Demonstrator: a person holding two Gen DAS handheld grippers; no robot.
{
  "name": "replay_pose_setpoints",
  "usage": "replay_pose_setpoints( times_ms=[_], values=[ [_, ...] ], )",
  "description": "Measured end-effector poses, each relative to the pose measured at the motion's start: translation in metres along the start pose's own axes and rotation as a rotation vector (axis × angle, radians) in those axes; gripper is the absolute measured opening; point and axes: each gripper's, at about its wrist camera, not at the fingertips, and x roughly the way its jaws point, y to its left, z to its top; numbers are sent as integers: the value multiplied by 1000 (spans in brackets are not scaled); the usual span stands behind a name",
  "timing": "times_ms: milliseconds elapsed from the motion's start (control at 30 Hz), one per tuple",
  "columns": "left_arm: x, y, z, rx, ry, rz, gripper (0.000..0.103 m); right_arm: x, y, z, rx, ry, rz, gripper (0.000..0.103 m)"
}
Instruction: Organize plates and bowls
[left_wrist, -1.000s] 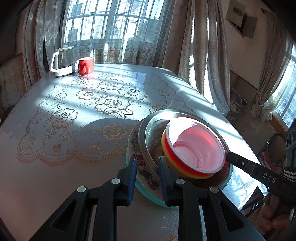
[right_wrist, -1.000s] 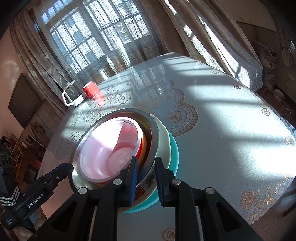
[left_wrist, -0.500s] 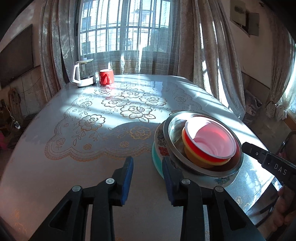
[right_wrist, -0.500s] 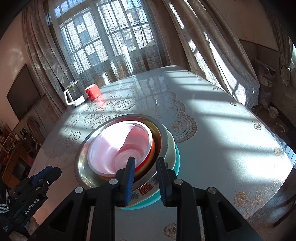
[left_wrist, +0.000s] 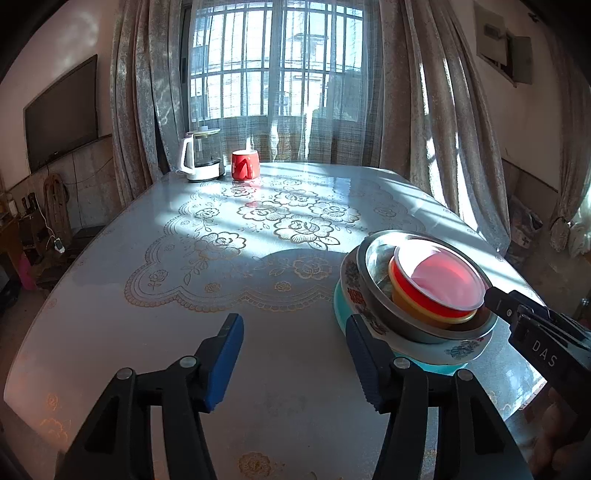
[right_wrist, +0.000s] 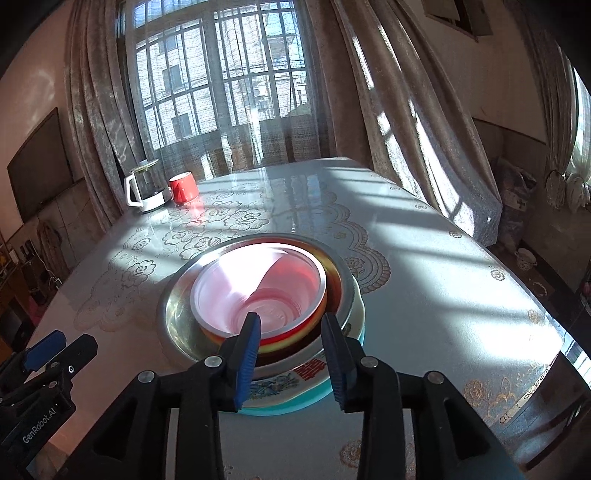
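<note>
Glass-topped table (left_wrist: 258, 369): I see a lace cloth with gold flowers under its shiny top, sunlit from the window (left_wrist: 273, 59).
Stack (right_wrist: 258, 317): it sits near my edge of the table, nested from the bottom up as listed next.
Teal plate (left_wrist: 341, 314): lowest, flat on the table; only its rim shows.
Floral plate (right_wrist: 280, 380): rests on the teal plate, red characters on its rim.
Steel bowl (left_wrist: 373, 266): sits inside the floral plate.
Red bowl (left_wrist: 424, 295): nested in the steel bowl over a yellow one; a clear tub lines its inside.
Left gripper (left_wrist: 293, 360): my blue pads are spread wide and grip nothing; the right pad is just beside the stack's rim, the left one over bare table.
Right gripper (right_wrist: 291, 356): parted, empty, fingers either side of the stack's near edge; I cannot tell if they touch.
Kettle (left_wrist: 201, 160): far end, by the curtain.
Mug (left_wrist: 245, 165): red, just beside the kettle.
</note>
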Motion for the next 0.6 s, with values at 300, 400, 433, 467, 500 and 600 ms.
replay_pose_setpoints(
  times_ms=[300,400,433,467,500,600],
  values=[
    [0,-5,-2,9,2,-2,64,1,4,-1,-26,-4,-6,36],
    [1,-7,-3,11,6,-3,65,2,3,-1,-24,-2,-9,36],
    [2,-8,-3,12,7,-3,66,2,3,-1,-24,-3,-10,36],
    [1,-8,-3,11,7,-1,66,1,3,-1,-25,-5,-13,36],
    [1,-8,-4,11,6,0,67,1,3,-1,-26,-5,-13,36],
    [1,-9,-3,13,2,0,69,1,3,-1,-25,-5,-12,37]
  ],
)
